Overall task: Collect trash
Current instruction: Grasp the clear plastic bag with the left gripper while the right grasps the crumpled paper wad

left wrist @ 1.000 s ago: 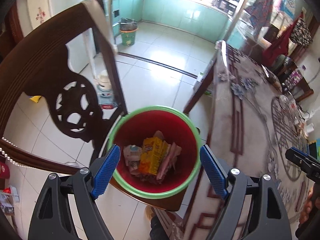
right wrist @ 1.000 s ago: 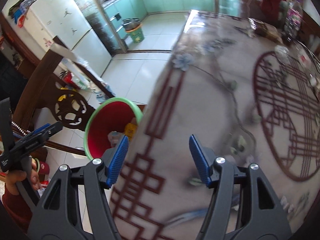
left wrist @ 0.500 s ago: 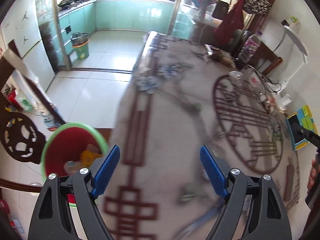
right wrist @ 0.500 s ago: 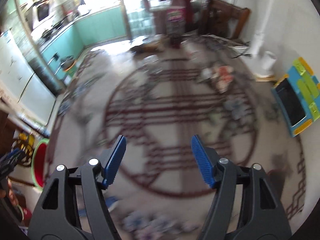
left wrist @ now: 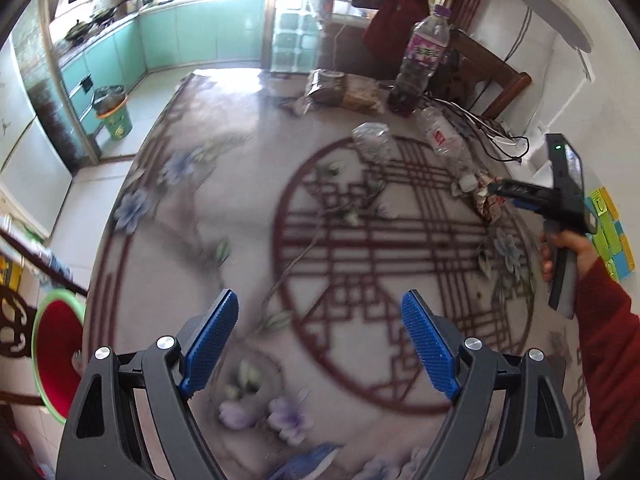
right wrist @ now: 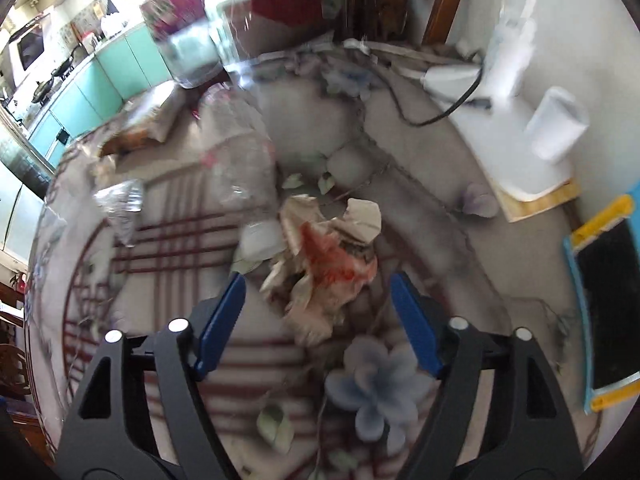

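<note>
The left gripper (left wrist: 320, 344) hangs over the patterned table (left wrist: 224, 216), jaws wide with nothing between them. The red bin (left wrist: 56, 344) with its green rim stands off the table's left edge, low at the left of the left wrist view.

The right gripper (right wrist: 318, 320) points down at a crumpled paper wrapper (right wrist: 324, 256) marked with red print; the print is too blurred to read. Its jaws are closing, the wrapper sits in the gap ahead of the blue pads (right wrist: 224, 320), and neither pad presses on it. In the left wrist view the same gripper (left wrist: 512, 192) is held by a hand (left wrist: 568, 252) in a red sleeve (left wrist: 612, 340), its tip at the wrapper (left wrist: 488, 204).

Further trash lies on the table: a crushed clear bottle (left wrist: 372, 142) and a second clear bottle (left wrist: 444, 136) on its side, carrying a small red-and-white label that cannot be read. An upright bottle (left wrist: 420, 64) with a purple label stands behind them; its lettering is not legible. Brown packets (left wrist: 344, 92) rest just beside it.
</note>
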